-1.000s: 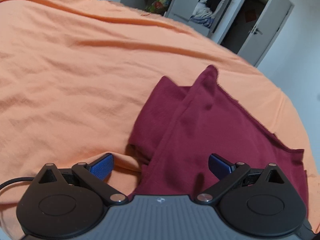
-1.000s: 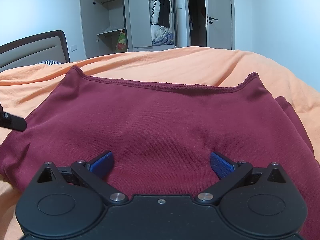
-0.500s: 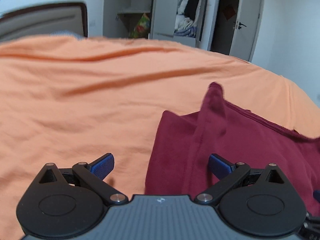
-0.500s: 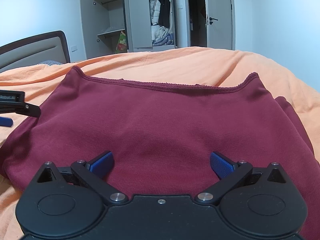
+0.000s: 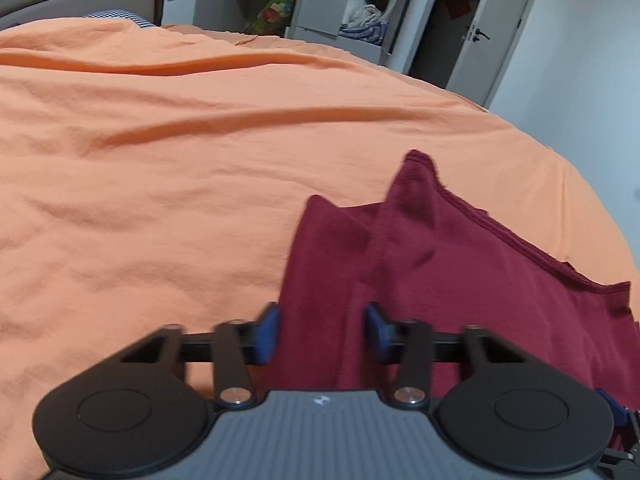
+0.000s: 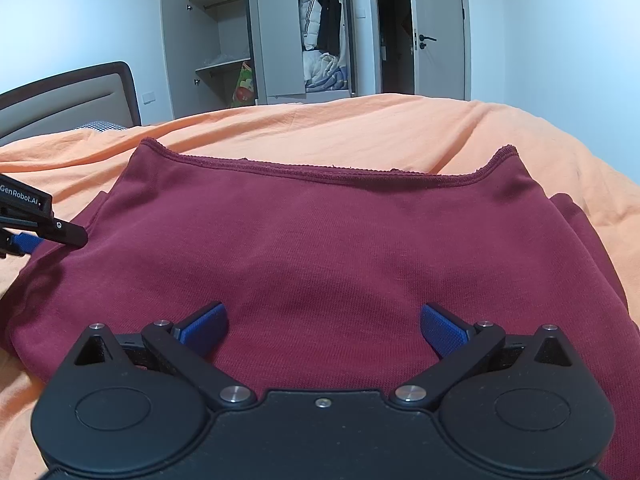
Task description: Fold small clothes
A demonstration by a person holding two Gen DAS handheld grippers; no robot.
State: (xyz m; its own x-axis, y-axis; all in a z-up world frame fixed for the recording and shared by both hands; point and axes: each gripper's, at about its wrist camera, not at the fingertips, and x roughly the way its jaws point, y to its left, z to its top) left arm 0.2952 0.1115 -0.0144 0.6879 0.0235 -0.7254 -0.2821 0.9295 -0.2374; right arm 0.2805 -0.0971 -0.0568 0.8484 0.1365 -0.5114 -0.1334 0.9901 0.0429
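On the orange bed [image 5: 200,160], at 12 o'clock from both tongs: dark red top [image 6: 340,248], long side running 9 to 3. Left tongs [image 5: 320,332] nearer its edge, half shut around the fold, not pinching yet. Right tongs [image 6: 322,326] wide open above the middle.

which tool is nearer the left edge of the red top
Left. The left tool straddles that edge of the red top; the right tool hovers open over the top's near middle.
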